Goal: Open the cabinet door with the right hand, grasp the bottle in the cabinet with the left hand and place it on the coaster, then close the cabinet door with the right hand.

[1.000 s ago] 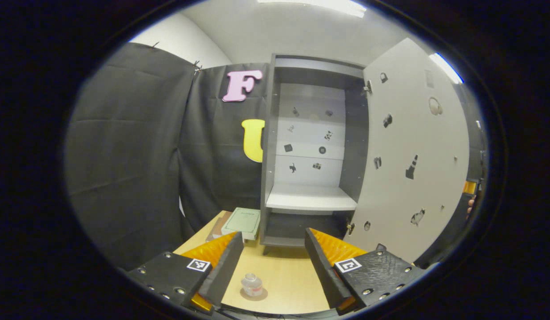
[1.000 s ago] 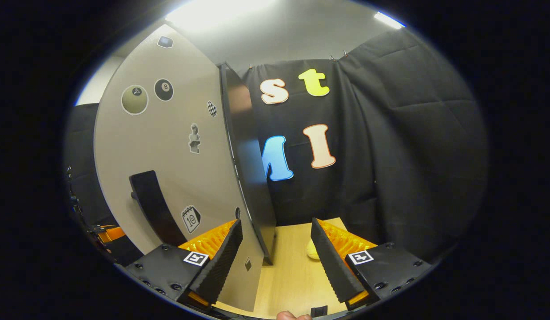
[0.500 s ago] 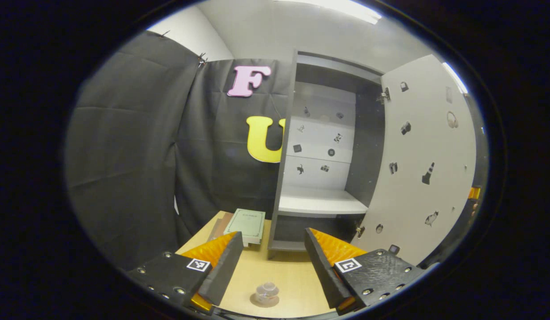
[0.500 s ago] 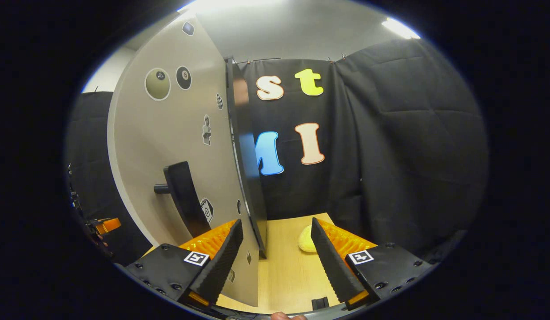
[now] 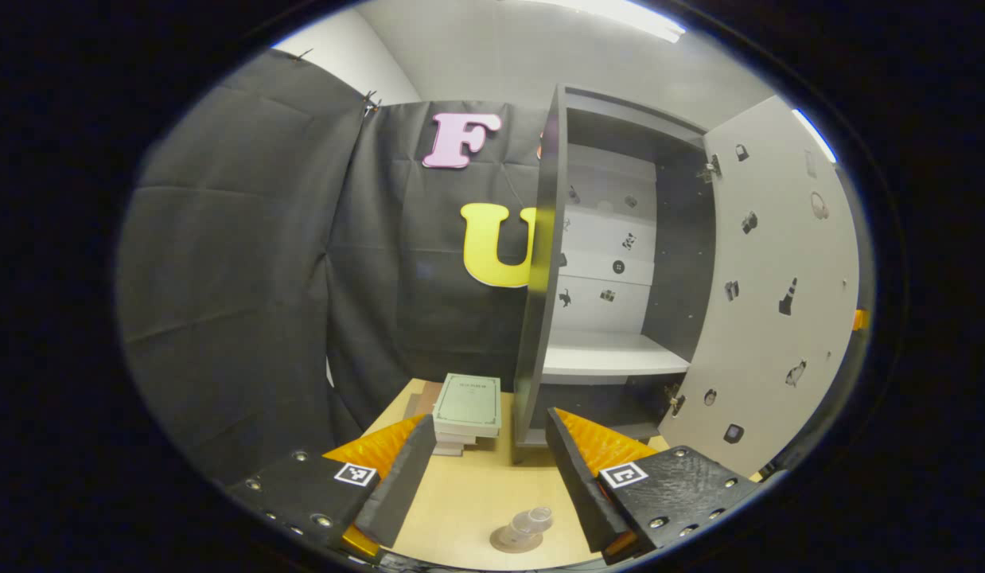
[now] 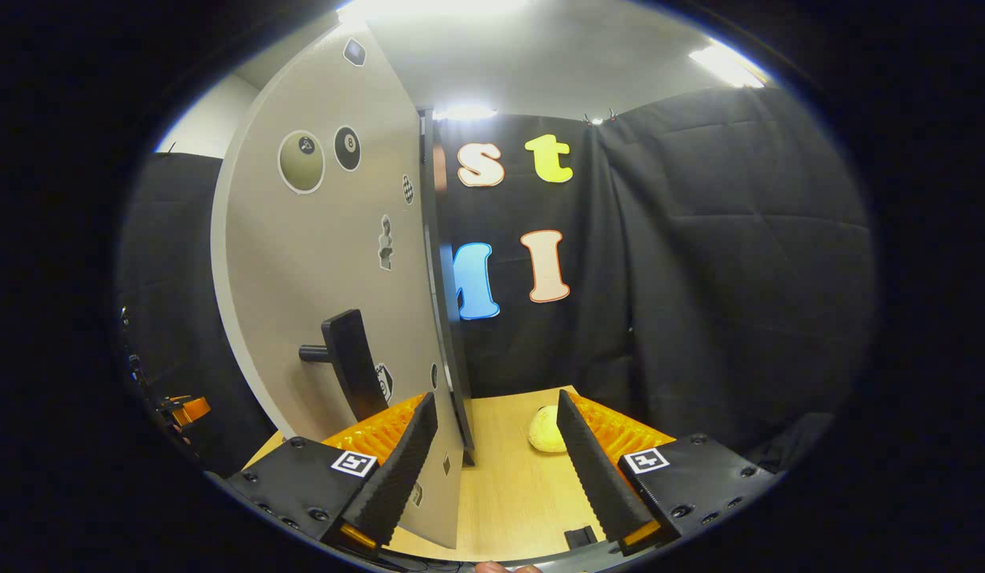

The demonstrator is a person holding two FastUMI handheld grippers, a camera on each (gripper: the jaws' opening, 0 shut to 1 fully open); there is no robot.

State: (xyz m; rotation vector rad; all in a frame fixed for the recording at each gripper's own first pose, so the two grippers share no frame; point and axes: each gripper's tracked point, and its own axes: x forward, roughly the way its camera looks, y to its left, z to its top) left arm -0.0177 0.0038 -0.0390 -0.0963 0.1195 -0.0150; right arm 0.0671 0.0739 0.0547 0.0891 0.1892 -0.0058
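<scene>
Clear plastic or glass, the bottle (image 5: 527, 525) stands on its round coaster (image 5: 515, 541) between and just ahead of the left tongs (image 5: 484, 469), which gape wide and grip nothing. It appears small and light, probably slick, and likely to tip easily; its body below the cap looks the safest place to pinch. Its long axis seems to run up from the coaster, leaning slightly in this fisheye view, cap uppermost, though it is too small to be sure. Beyond the bottle on the tabletop (image 5: 469, 497), a stack of books (image 5: 466, 406) lies beside the cabinet (image 5: 612, 263), whose shelf (image 5: 612, 362) sits bare. The right tongs (image 6: 496, 465) are likewise spread wide with nothing between them, straddling the free edge of the cabinet door (image 6: 341, 263), its handle (image 6: 351, 362) just left of them. Judging by this, closing the stiff door is what remains. A yellowish lump (image 6: 545, 430) rests on the tabletop past the door.
</scene>
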